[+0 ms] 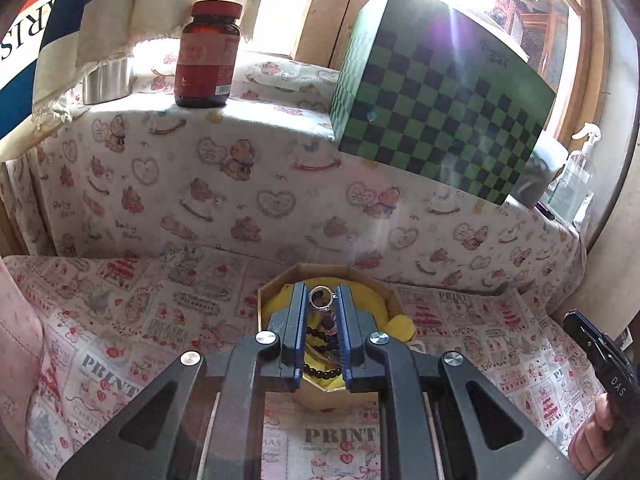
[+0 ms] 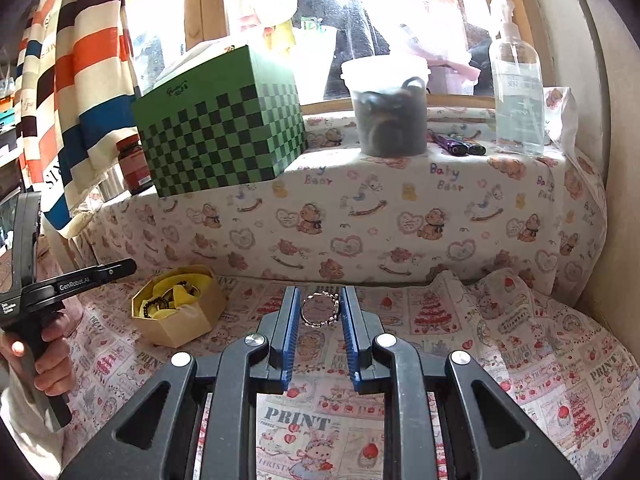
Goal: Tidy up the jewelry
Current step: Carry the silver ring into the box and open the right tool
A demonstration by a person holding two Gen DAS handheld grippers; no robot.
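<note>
Hovering over an octagonal cardboard box [image 1: 280, 280] near the back edge of the bench, the left claw [image 1: 323, 300] has a small silver ring [image 1: 320, 297] between its fingertips; whether the pads press it or have let go cannot be told. Inside lie yellow cloth [image 1: 374, 308] and a dark bead bracelet [image 1: 320, 338].

From the right wrist, the right claw [image 2: 320, 308] is clenched on a thin gold ring [image 2: 320, 309] above the printed cloth, the box [image 2: 180, 308] well off toward the left edge. Both rings look light, stiff and slippery, best pinched across the band.
</note>
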